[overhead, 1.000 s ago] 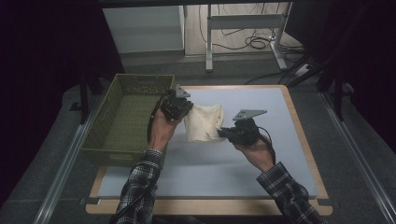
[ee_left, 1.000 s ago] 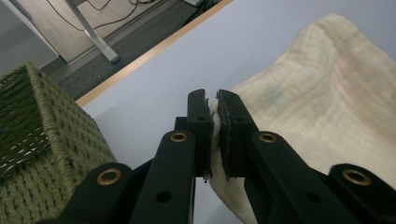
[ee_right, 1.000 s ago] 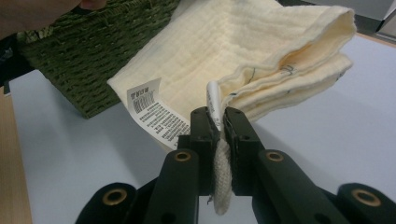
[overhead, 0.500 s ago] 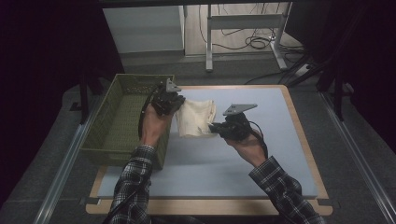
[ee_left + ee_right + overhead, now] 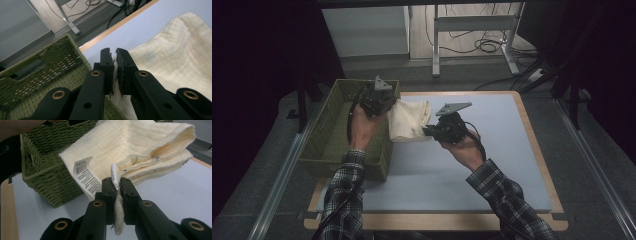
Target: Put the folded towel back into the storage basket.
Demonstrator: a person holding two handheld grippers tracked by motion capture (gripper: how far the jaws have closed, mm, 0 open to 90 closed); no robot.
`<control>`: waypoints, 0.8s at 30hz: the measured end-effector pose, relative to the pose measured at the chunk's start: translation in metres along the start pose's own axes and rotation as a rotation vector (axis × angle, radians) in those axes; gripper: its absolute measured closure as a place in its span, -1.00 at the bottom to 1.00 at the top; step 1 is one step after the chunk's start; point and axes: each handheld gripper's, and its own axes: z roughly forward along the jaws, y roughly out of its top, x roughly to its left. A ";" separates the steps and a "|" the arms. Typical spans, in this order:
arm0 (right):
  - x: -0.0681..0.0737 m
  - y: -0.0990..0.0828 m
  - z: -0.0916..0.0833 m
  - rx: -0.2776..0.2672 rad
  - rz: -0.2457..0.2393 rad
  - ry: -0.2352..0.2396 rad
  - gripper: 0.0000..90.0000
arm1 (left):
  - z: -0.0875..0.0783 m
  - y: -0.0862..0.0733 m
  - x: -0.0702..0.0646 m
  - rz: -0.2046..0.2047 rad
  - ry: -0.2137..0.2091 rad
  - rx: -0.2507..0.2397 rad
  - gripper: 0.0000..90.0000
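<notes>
High view shows you holding a folded cream cloth (image 5: 408, 120) off the blue bench (image 5: 492, 165), one tool at each end, right beside the green woven basket (image 5: 324, 145). Your left tool (image 5: 384, 106) pinches the cloth's far corner at the basket's rim; in the left gripper view its jaws stand pressed together on a thin edge of the cloth (image 5: 162, 65), with the basket (image 5: 45, 75) just beside them. Your right tool (image 5: 428, 131) pinches the near corner; in the right gripper view its jaws clamp a thick fold of the cloth (image 5: 130, 152), and a printed care label (image 5: 86, 176) hangs by them. Gripping two opposite corners likely keeps the folds from falling open while the cloth hangs in the air. With the basket (image 5: 45, 162) so near, the grip looks suited to carrying the cloth over the rim and laying it inside flat.
</notes>
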 end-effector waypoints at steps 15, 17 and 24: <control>0.025 0.028 0.036 -0.002 -0.037 0.039 0.84 | -0.027 -0.016 0.035 -0.037 0.069 -0.008 0.87; 0.028 0.031 0.040 -0.004 -0.038 0.044 0.84 | -0.031 -0.018 0.039 -0.044 0.077 -0.010 0.87; 0.040 0.041 0.057 -0.004 -0.053 0.052 0.84 | -0.041 -0.029 0.053 -0.065 0.108 -0.005 0.87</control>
